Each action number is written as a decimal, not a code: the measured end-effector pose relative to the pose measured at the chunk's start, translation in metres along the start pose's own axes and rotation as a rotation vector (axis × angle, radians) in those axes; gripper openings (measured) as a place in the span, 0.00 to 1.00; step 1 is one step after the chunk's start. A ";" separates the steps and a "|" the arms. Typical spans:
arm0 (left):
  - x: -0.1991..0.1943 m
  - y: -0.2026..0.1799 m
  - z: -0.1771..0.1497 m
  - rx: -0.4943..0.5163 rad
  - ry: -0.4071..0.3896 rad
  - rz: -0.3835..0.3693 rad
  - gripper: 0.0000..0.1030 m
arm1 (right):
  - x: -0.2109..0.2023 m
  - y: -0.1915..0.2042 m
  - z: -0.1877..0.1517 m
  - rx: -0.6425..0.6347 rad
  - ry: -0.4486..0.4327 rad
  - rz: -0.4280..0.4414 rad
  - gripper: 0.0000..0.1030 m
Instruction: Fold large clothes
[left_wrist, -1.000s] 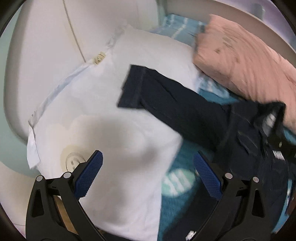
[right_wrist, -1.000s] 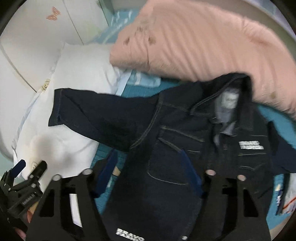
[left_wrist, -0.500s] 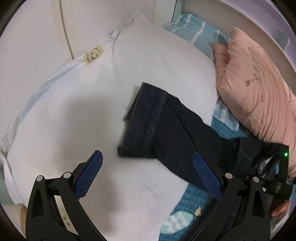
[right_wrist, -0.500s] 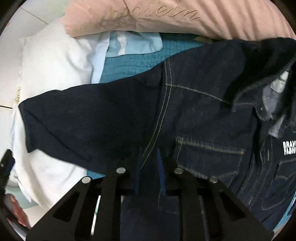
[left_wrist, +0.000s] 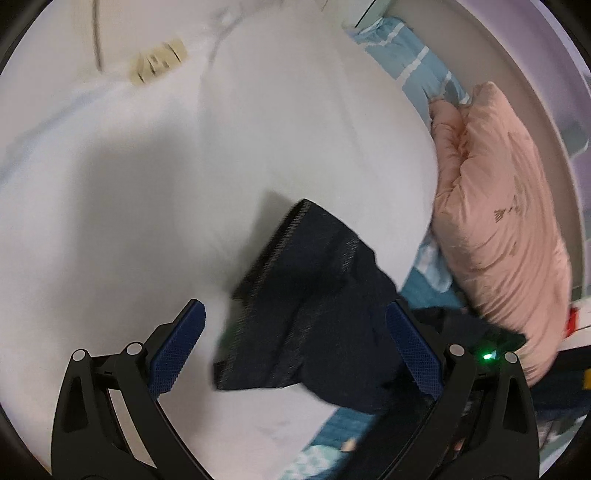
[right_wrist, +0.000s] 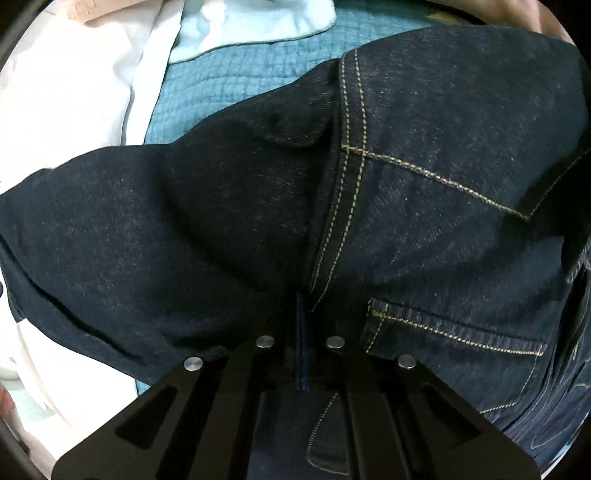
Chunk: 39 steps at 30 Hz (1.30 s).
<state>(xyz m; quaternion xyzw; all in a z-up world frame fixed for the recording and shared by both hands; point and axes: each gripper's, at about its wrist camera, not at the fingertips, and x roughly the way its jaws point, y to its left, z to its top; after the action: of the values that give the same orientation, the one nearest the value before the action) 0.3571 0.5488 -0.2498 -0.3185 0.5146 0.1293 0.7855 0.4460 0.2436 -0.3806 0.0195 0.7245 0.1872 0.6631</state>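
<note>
In the left wrist view, the left gripper (left_wrist: 293, 341) is held wide above the dark denim jacket's sleeve cuff (left_wrist: 295, 306), which lies on the white pillow (left_wrist: 184, 184).

In the right wrist view, the right gripper (right_wrist: 301, 332), just closed, is pinched tight against the dark denim jacket (right_wrist: 424, 147); whether cloth is caught cannot be told.

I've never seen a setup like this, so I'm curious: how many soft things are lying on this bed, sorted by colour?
Dark blue: 1, the denim jacket with tan stitching
White: 1, the big white pillow
Pink: 1, the puffy pink quilt
Teal: 1, the quilted teal bedspread
Light blue: 1, the striped light-blue cloth
Total: 5
</note>
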 end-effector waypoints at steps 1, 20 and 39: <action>0.006 0.001 0.002 -0.008 0.008 -0.001 0.95 | 0.000 -0.001 0.000 0.001 0.002 0.003 0.00; 0.020 -0.037 -0.018 0.079 -0.034 0.158 0.12 | 0.009 -0.037 0.012 -0.016 -0.003 0.108 0.00; -0.032 -0.142 -0.111 0.266 -0.025 0.100 0.12 | -0.128 -0.055 -0.045 -0.097 -0.206 0.141 0.02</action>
<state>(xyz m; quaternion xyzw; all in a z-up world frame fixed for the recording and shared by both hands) 0.3382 0.3740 -0.1990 -0.1838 0.5326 0.1027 0.8198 0.4298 0.1456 -0.2723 0.0574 0.6394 0.2653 0.7193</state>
